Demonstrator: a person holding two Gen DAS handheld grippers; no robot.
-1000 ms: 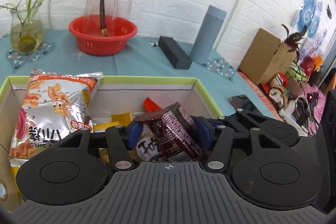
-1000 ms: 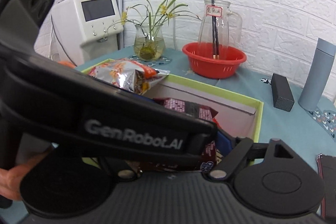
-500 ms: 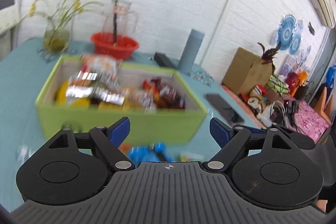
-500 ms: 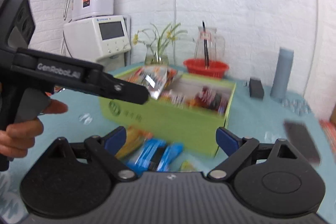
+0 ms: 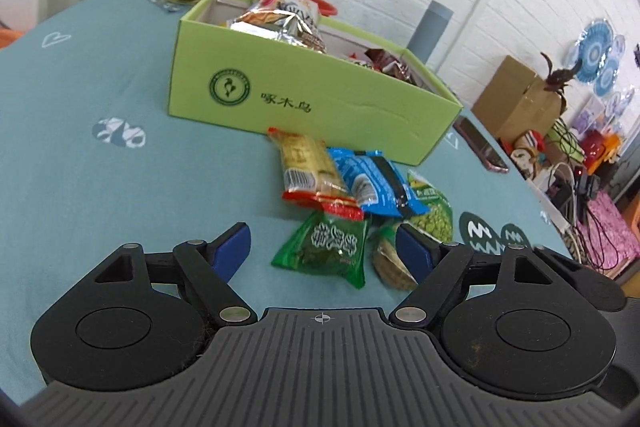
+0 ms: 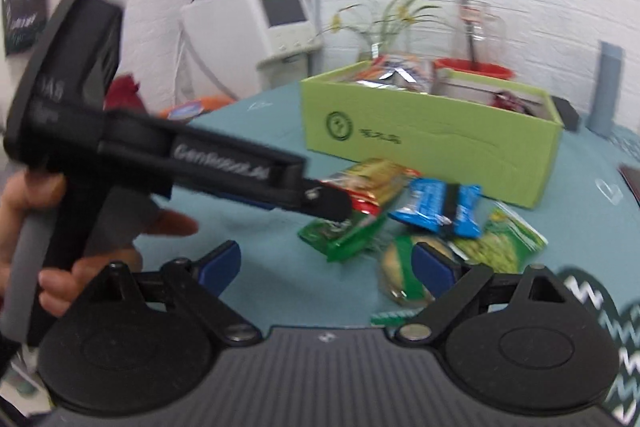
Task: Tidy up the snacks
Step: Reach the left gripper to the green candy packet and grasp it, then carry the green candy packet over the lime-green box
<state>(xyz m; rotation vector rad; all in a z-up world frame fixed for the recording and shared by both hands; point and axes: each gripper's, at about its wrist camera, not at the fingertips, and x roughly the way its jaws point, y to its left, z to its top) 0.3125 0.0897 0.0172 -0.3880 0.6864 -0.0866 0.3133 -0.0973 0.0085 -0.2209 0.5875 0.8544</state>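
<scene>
Below frame centre, left gripper (image 5: pixel 322 247) jaws spread, empty, straddling small dark-green foil snack packet (image 5: pixel 325 248) on teal desk (image 5: pixel 120 187). Judgement: descend squarely, pinch mid-packet. Right gripper (image 6: pixel 326 263) likewise released. Upper centre, lime-green cardboard box (image 5: pixel 304 103) holds silver crisp bag (image 5: pixel 280 23), maroon packets (image 5: pixel 390 63).

table (image 5: pixel 100 187) | teal cloth | green box (image 5: pixel 304 103), loose snack packets (image 5: pixel 352 183), phone (image 5: pixel 482 149)

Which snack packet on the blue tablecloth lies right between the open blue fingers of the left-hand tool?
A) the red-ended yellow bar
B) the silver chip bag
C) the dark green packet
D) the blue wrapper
C: in the left wrist view the dark green packet sits between the spread fingers of the left gripper, empty and open.
</scene>
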